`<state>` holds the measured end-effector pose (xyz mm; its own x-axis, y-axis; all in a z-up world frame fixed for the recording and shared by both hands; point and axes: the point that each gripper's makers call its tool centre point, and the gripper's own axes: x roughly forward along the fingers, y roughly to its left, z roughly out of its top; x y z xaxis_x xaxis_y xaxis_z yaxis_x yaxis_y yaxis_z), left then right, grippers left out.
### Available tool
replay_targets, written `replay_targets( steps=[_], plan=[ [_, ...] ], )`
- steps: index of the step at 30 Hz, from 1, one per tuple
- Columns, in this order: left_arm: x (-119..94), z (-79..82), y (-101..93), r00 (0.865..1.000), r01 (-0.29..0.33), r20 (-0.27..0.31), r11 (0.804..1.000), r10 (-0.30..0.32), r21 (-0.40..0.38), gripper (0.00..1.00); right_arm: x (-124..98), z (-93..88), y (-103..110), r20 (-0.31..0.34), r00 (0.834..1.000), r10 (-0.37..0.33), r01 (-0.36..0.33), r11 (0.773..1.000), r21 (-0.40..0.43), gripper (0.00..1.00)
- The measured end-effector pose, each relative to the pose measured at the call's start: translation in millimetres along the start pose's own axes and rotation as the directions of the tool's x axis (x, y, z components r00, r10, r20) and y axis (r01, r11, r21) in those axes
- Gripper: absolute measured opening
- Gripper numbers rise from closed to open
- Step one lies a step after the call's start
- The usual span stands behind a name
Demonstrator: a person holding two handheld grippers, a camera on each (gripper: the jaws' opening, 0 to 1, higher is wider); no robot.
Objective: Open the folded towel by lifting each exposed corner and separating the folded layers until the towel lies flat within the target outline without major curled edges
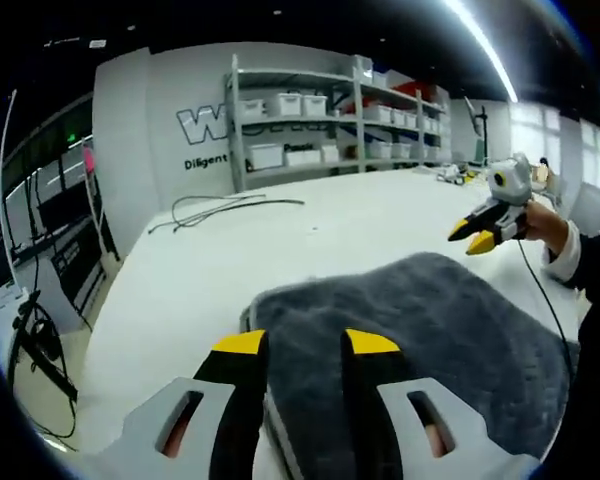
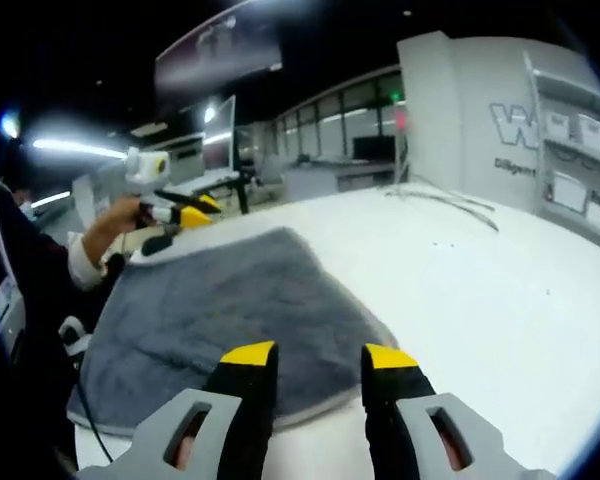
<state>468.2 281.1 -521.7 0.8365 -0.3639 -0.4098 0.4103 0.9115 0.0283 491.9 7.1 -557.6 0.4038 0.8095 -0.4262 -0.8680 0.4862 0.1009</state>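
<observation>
My left gripper [image 1: 305,345] stands with jaws parted, empty, poised over the near edge of the grey towel [image 1: 430,330]. My right gripper [image 2: 318,357] is likewise parted and empty above the towel's [image 2: 220,310] opposite edge. The towel lies spread on the white table [image 1: 280,250], its surface gently rumpled. Black cables [image 1: 220,210] lie well beyond it; storage shelves [image 1: 330,120] line the wall.

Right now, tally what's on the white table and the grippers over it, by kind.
Grey towel: 1
Black cables: 1 loose bunch
Grippers: 2, left gripper and right gripper, both over the towel's edge
Total: 4
</observation>
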Motion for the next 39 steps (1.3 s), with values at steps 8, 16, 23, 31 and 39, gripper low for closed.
replay_targets(
  steps=[8, 16, 23, 31, 39],
  plan=[
    [23, -7.7, 11.0, 0.999, 0.009, -0.031, 1.0, -0.009, -0.017, 0.3, 3, -7.2, -11, -0.013, 1.0, -0.009, 0.009, 1.0, 0.019, 0.32],
    [44, -22.1, 26.0, 0.997, -0.017, -0.077, 0.999, 0.013, -0.048, 0.33, 7, -15.9, -18, -0.028, 1.0, -0.013, 0.014, 0.999, 0.035, 0.33],
    [57, -26.9, 27.8, 0.995, -0.014, -0.103, 1.0, 0.012, -0.022, 0.33, 14, -19.4, -22, -0.033, 0.999, -0.021, 0.022, 0.999, 0.042, 0.33],
    [67, -34.0, 36.9, 0.991, -0.022, -0.132, 1.0, 0.022, 0.001, 0.35, 16, -26.2, -27, -0.042, 0.999, -0.034, 0.037, 0.997, 0.061, 0.34],
    [74, -38.9, 47.2, 0.988, -0.023, -0.151, 1.0, 0.022, -0.004, 0.36, 16, -15.2, -32, 0.033, 0.997, -0.063, 0.06, 0.996, 0.069, 0.34]
  ],
)
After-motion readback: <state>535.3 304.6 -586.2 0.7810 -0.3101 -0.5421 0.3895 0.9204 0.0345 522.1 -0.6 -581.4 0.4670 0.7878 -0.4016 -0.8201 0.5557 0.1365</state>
